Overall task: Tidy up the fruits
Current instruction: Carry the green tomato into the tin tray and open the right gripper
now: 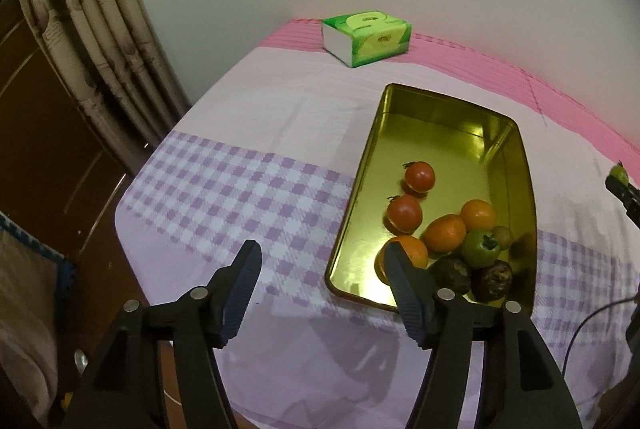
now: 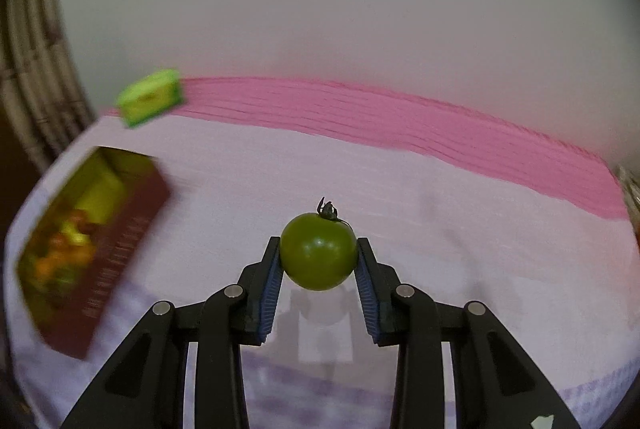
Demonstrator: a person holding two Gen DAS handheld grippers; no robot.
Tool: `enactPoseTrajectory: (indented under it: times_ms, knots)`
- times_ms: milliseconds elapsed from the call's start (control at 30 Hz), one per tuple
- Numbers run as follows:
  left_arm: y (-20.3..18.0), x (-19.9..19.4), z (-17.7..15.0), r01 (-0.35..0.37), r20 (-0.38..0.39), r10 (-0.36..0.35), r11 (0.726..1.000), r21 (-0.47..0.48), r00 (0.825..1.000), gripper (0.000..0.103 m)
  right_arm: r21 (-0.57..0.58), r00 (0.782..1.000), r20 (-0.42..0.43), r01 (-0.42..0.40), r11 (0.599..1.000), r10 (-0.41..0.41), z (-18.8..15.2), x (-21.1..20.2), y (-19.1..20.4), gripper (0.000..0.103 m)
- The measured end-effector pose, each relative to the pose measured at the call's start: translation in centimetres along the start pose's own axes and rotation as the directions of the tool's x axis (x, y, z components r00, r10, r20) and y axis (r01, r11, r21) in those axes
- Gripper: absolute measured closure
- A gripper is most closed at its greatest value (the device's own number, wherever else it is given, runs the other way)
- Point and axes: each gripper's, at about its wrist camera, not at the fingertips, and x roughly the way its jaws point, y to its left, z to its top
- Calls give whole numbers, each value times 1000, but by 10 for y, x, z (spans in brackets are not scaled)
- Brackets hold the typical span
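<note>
Setting: pale wall behind a bed-like surface under a cloth (image 1: 248,109) of lilac checks, white and a pink band.
Held fruit: a green tomato (image 2: 318,255), stalk up, pinched at its widest part between the ribbed pads of the right gripper (image 2: 318,257), clear of the cloth.
Right gripper: nearly closed, clamped on that tomato; in the left wrist view its tip shows at 3 o'clock.
Tin: a gold-lined tin (image 1: 400,101) at 9 o'clock of the held tomato, blurred in the right wrist view.
Tin contents: two red tomatoes (image 1: 419,176), three oranges (image 1: 446,238), another green tomato (image 1: 480,247), and dark fruits (image 1: 496,279) heaped at the near end.
Left gripper: left gripper (image 1: 320,269) about half open, holding nothing, hanging over the tin's near left corner.
Tissue pack: green tissue pack (image 1: 366,37) at 12 o'clock of the tin, well apart.
Risk: the smooth, round tomato may squirt from the pads if squeezed harder; released onto the crowded heap, it could roll or knock fruit about.
</note>
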Motion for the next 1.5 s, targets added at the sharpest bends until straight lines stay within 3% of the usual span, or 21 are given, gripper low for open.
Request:
enactPoseTrajectory:
  times_ms: [267,500,867,1500]
  knots:
    - [11,4,0,-16,-13,16,999,-43,1000,39,-164,981,-33,-194,967,191,16,-1,121,71]
    - [11,6,-1,-28,-19,28,999,-46,999,39,-248,964,-102,-263,932,245,7,16,185,71]
    - [8,8,-2,-31,-29,30,999,-39,999,39,-256,956,-180,-274,927,233,-7,44,214,70]
    - [0,9,-5,-22,-38,22,1000,-9,999,39,-259,966,-151,-242,935,208,-13,40,224,68]
